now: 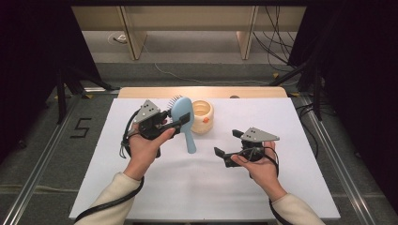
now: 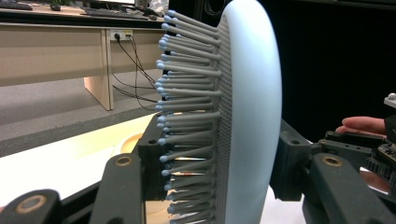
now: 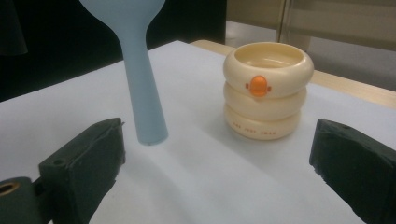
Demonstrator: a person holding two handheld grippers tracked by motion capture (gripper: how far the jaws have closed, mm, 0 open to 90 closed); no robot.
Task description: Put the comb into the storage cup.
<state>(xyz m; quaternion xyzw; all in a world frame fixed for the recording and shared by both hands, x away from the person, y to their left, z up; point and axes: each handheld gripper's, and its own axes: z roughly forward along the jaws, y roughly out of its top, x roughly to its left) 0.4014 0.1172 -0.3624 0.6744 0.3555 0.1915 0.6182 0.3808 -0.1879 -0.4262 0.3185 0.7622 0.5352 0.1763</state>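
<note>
A white table (image 1: pixel 155 197) is seen from the high view, with grey floor and pale desk legs beyond its far edge. A cream holder (image 1: pixel 202 116) made of three stacked rings, marked with an orange dot, is stood near the far middle of the table. It is placed just beside the light blue hairbrush (image 1: pixel 183 123), on the brush's right in the high view, and nothing is set between it and the right gripper (image 1: pixel 228 148).

The hairbrush is held up off the table, its head clamped between the jaws of the left gripper (image 1: pixel 180 123), one jaw on the bristle side and one on the smooth back. Its handle is hung downward toward the table, its end kept clear of the surface. In the left gripper view the bristles (image 2: pixel 189 116) are pointed leftward.

The right gripper is held near the handle, to its right, with its jaws spread wide and nothing touched.
</note>
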